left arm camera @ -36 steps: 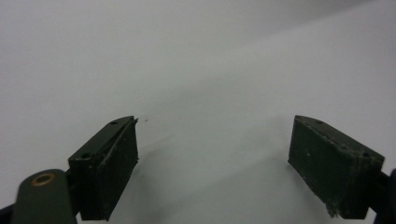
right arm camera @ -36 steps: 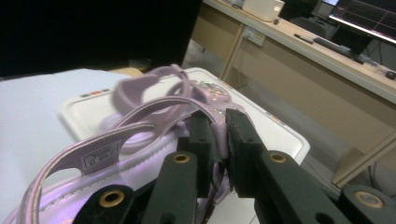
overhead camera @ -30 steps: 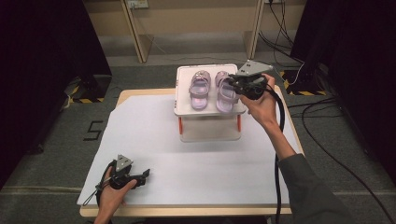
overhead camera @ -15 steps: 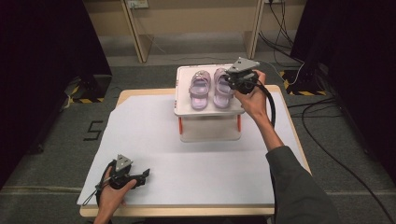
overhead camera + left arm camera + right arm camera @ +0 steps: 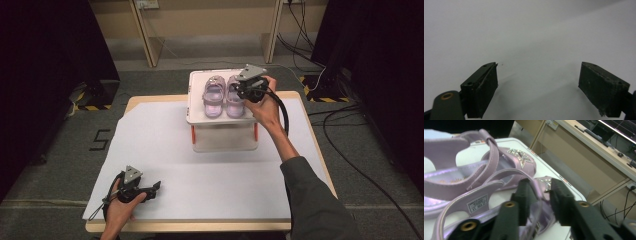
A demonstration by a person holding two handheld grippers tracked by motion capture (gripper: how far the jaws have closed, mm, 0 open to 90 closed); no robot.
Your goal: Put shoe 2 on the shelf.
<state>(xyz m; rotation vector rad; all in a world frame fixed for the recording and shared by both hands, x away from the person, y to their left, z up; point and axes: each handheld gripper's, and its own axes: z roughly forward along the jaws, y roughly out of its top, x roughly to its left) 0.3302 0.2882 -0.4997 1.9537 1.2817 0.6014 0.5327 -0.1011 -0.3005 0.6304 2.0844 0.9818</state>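
Two lilac sandals with star trim lie side by side on a white raised stand [image 5: 197,117]: the left sandal [image 5: 213,95] and the right sandal [image 5: 233,100]. My right gripper [image 5: 240,91] is at the right sandal's far end. In the right gripper view my right gripper [image 5: 540,195] straddles the near sandal's strap [image 5: 474,195], and its jaws have just been opening, with a gap beside the strap. The other sandal [image 5: 474,170] lies just beyond. My left gripper [image 5: 156,187] rests open on the white table cover near the front left, its jaws [image 5: 537,90] wide with nothing between them.
The stand has orange legs and a clear box [image 5: 225,137] under it at the table's far middle. The white cover [image 5: 200,170] spreads over the table between the hands. Cables [image 5: 350,145] run on the floor at the right.
My right hand has moved a little to the left over the stand, and the right sandal now sits closer to the left one. The left hand has stayed put.
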